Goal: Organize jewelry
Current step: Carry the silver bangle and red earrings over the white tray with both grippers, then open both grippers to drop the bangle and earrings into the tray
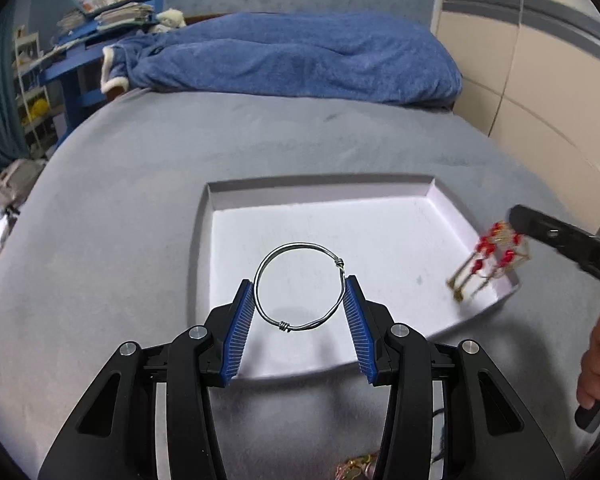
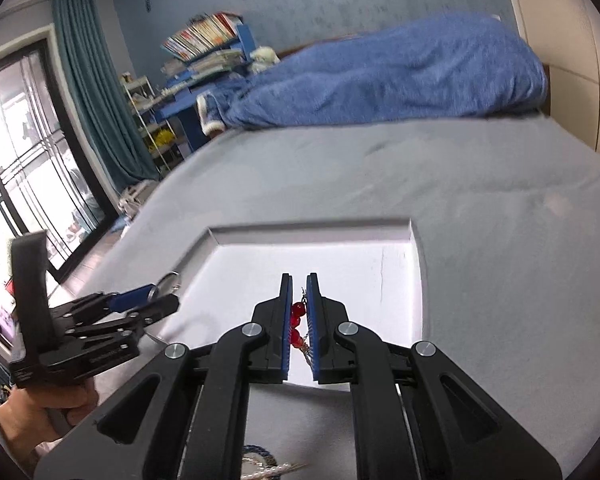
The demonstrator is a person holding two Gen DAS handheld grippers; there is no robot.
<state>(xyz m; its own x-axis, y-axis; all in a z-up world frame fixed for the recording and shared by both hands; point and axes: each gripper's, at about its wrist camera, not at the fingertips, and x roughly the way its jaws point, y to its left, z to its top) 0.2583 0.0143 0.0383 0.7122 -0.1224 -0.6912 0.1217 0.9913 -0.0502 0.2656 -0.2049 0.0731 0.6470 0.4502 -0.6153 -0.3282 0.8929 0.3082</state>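
A shallow white tray point(image 1: 444, 208) lies on the grey bed. My left gripper point(image 1: 300, 286) is shut on a silver wire bangle point(image 1: 296, 250) and holds it just above the tray's near half. It also shows in the right wrist view point(image 2: 156, 294), at the tray's left edge. My right gripper point(image 2: 299, 280) is shut on a gold earring with red beads point(image 2: 298, 312) over the tray point(image 2: 418, 280). In the left wrist view the earring point(image 1: 488, 260) dangles from the right gripper point(image 1: 516, 220) above the tray's right corner.
A blue blanket point(image 1: 292, 56) lies across the far end of the bed. More jewelry lies near me: a gold piece point(image 1: 354, 466) and pearl and blue beads point(image 2: 260, 464). A cream wardrobe point(image 1: 540, 80) stands right; shelves and a glass door stand left.
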